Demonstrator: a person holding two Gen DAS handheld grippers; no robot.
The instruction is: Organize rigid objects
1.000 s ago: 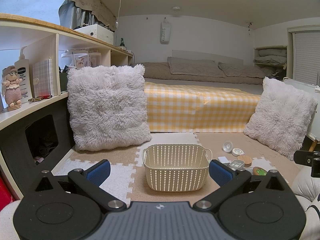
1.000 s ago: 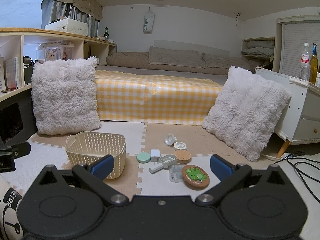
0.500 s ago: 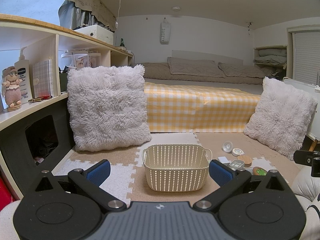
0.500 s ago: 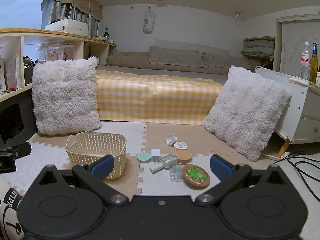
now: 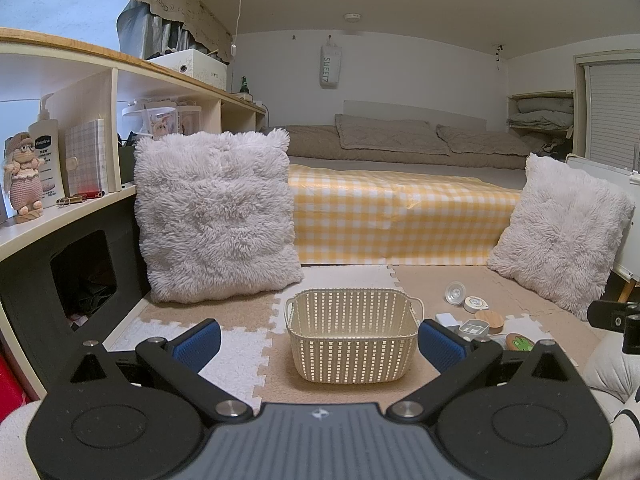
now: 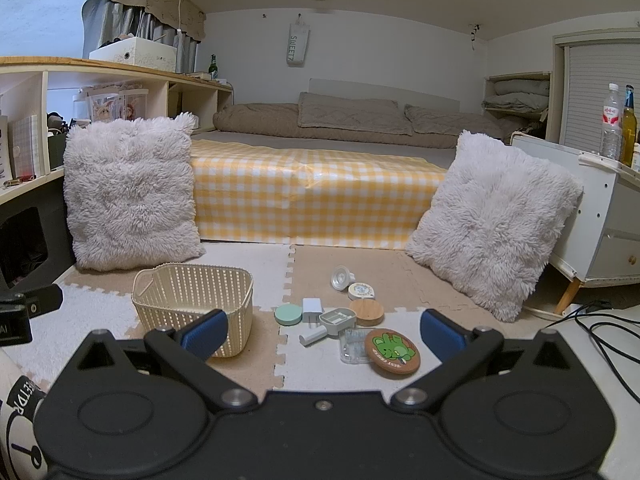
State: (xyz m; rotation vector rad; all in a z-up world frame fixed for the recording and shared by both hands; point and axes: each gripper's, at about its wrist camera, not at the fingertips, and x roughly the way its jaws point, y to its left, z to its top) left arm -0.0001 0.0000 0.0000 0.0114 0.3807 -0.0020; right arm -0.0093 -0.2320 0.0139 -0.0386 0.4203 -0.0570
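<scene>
A cream plastic basket [image 5: 351, 334] stands empty on the foam floor mat; it also shows in the right wrist view [image 6: 192, 304]. To its right lies a cluster of small objects: a mint round lid [image 6: 288, 315], a white charger plug [image 6: 311, 309], a grey case [image 6: 338, 319], a wooden lid [image 6: 366, 312], a clear box [image 6: 353, 346], a green-frog coaster [image 6: 393, 353], a white tin [image 6: 361, 291] and a bulb [image 6: 341, 277]. My left gripper [image 5: 320, 345] is open and empty, short of the basket. My right gripper [image 6: 323, 336] is open and empty, short of the cluster.
Two fluffy white pillows [image 6: 132, 192] [image 6: 492, 222] lean at the left and right. A bed with a yellow checked cover [image 6: 316, 200] lies behind. A shelf unit [image 5: 60, 152] runs along the left; a white cabinet [image 6: 600, 216] and black cables [image 6: 600, 332] are at the right.
</scene>
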